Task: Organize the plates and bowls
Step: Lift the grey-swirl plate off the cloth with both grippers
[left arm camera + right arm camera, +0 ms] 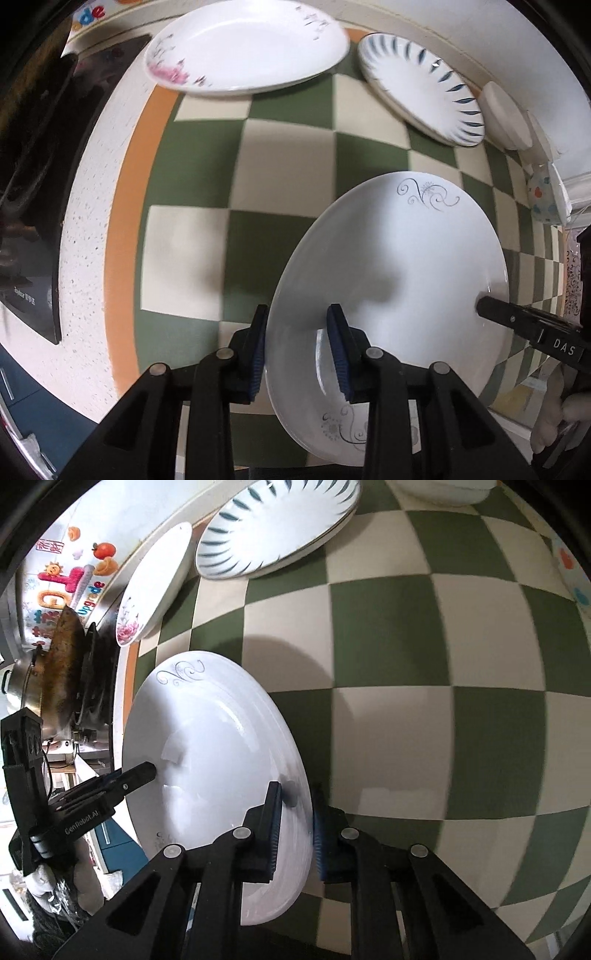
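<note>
Both tools on the same plate. Left tool [297, 354] pinches the swirl plate [391, 266] at its near rim, one pad above, one under. Right tool [297, 834] clamps the opposite rim the same way. Plate looks lifted and tilted over the checked mat [280, 147] near the worktop's front edge; I can't tell if any edge touches down.

Step, my read: carrying this plate to a stack. Next move likely needs both tools travelling together, plate level, toward the back edge.

Farther back: flower plate [243, 48] at the back left, blue-striped plate [421, 85] at the back right, white bowl [506, 114] just beside it. Stove [33, 221] off the left edge.
</note>
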`<state>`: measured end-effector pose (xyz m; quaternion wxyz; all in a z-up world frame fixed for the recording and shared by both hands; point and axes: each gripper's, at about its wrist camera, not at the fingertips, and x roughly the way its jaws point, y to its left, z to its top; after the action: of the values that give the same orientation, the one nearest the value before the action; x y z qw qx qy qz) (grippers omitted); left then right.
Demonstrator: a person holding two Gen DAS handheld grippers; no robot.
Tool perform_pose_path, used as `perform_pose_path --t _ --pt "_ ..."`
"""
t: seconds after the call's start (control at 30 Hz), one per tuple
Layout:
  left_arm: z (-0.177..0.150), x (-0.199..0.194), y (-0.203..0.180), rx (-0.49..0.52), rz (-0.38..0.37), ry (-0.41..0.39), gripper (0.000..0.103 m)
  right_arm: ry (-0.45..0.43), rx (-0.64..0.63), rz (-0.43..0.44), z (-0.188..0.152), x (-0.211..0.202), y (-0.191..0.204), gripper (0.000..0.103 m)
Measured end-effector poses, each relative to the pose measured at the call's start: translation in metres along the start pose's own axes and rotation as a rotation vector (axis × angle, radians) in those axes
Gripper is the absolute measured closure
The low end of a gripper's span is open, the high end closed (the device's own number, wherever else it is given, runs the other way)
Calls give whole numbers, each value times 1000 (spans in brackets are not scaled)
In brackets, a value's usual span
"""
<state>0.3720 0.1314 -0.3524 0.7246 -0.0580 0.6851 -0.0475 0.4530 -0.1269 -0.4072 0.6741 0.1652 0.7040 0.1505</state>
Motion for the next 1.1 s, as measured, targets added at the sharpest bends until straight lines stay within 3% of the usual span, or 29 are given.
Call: perform_pose_path --t 0.3,0.57,1.1 --pt "22 4 -61 50 -14 -14 74 -41 31 4 -6 -51 -54 86" --pt "31 34 -119 85 -17 15 74 -54 88 -8 -10 -74 -116 86" --pt "42 59 -117 6 39 47 73 10 61 15 -1 -53 -127 86"
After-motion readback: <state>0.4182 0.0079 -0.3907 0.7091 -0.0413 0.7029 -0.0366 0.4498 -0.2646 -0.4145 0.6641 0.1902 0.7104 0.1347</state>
